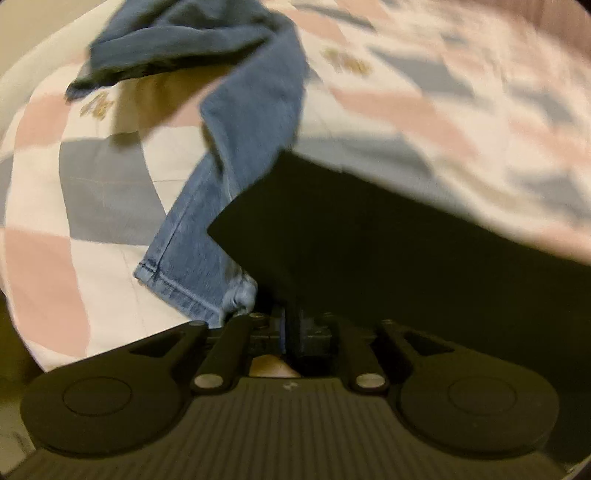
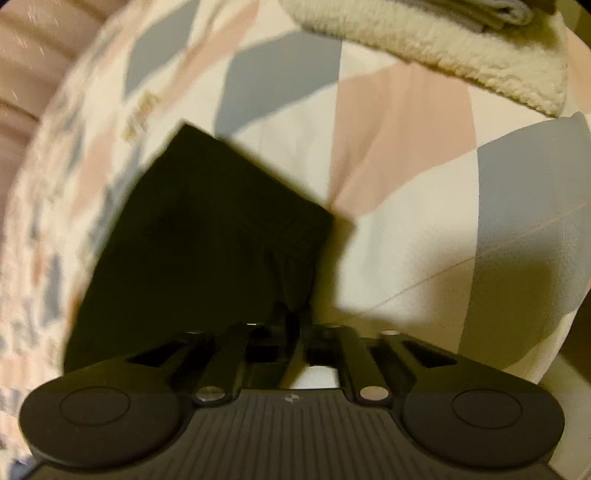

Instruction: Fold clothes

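A black garment hangs stretched above a bed with a pink, grey and white diamond-pattern cover. My left gripper is shut on one corner of it, the cloth rising up and to the right. In the right wrist view the same black garment spreads up and left from my right gripper, which is shut on its other corner. Blue jeans lie crumpled on the cover just beyond the left gripper, one hem close to its fingers. Both views are blurred by motion.
A cream fleecy blanket with grey folded cloth on it lies at the far right of the bed. A pink padded headboard shows at the left of the right wrist view. The bed cover stretches beyond the garment.
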